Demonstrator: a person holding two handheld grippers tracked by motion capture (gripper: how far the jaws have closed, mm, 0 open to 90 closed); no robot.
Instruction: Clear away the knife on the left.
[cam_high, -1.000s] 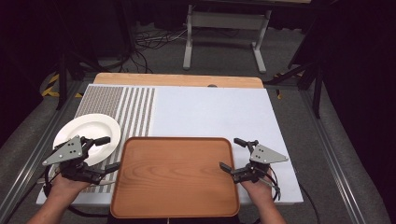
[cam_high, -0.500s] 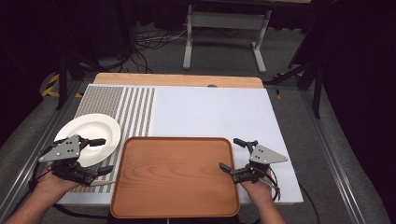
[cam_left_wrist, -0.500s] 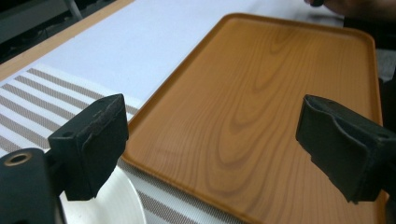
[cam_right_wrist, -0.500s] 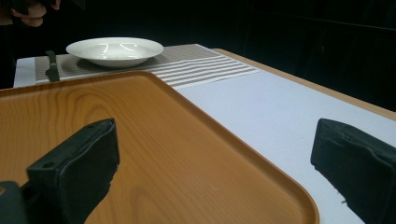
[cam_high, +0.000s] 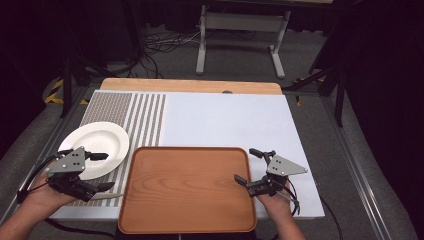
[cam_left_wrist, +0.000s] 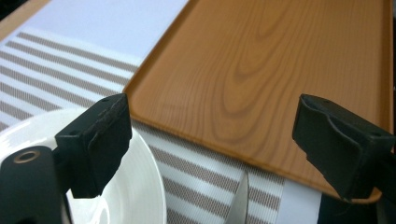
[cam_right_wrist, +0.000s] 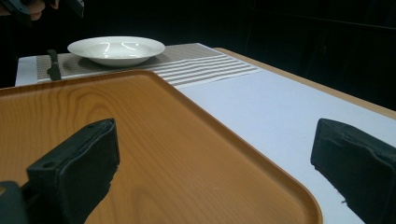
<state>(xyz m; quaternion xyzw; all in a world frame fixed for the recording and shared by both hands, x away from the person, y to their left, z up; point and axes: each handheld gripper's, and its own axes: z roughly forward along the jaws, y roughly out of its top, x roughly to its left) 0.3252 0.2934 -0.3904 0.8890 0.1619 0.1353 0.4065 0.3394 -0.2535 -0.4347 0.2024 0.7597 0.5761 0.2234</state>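
Dark flooring with cables surrounds the table (cam_high: 225, 86), whose top carries a white sheet (cam_high: 225, 120) and a striped mat (cam_high: 145, 115) at its left.

Nearest, at 6 o'clock, a wooden tray (cam_high: 187, 187) lies flat at the table's near edge, its surface bare.

Left tongs (cam_high: 102, 171), at 8 o'clock, sit just off the tray's left rim. The jaws are spread and have just been closing slightly. One jaw hangs over the near rim of the white plate (cam_high: 97, 145), the other near the tray's corner. Between them lie striped mat and a knife (cam_high: 107, 196), its blade tip visible; whether either jaw touches anything cannot be told.

Right tongs (cam_high: 248, 166), at 4 o'clock, are spread wide astride the tray's right rim, one jaw above the tray, the other above the white sheet. Nothing is pinched.

Farther, at 9 o'clock, the plate rests on the mat, just beside the tray and apart from it.

At 12 o'clock, a grey stand (cam_high: 240, 30) sits on the floor.
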